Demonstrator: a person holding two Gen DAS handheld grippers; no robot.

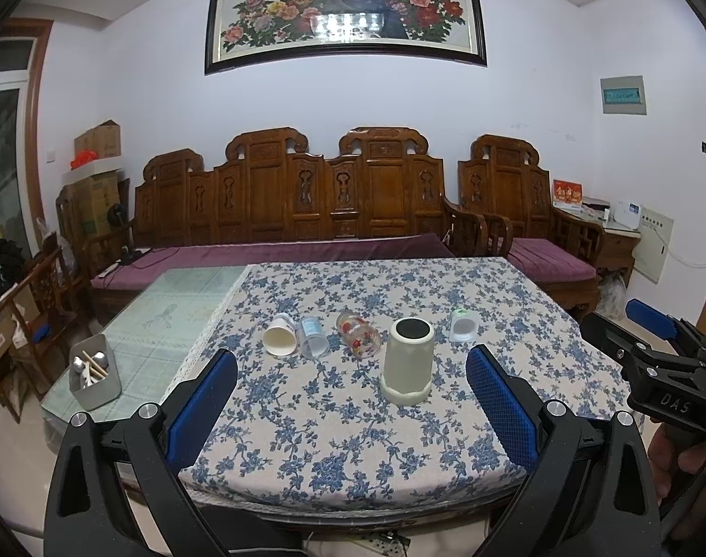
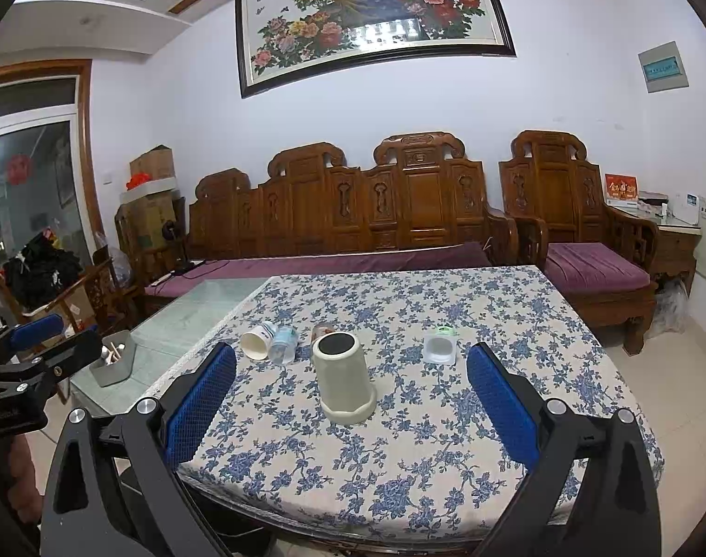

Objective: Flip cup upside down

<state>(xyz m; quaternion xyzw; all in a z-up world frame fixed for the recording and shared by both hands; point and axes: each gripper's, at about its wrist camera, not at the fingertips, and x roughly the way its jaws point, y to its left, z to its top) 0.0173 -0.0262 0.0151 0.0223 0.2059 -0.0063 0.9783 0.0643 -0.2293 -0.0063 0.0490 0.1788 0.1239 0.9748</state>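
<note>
We see a worktop under blue-flowered cloth. Near its far edge lie a paper cup, a clear cup, a floral glass and a small white container. A grey utensil holder sits at the left edge.

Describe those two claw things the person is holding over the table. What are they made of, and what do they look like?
Both look alike. The left gripper and the right gripper each have a matte black frame with silver round bolts and two fingers faced with bright blue, mesh-textured pads. Seen from the side, the right one carries raised lettering that seems to read "DAS". No cables or sleeves are visible on them.
</note>
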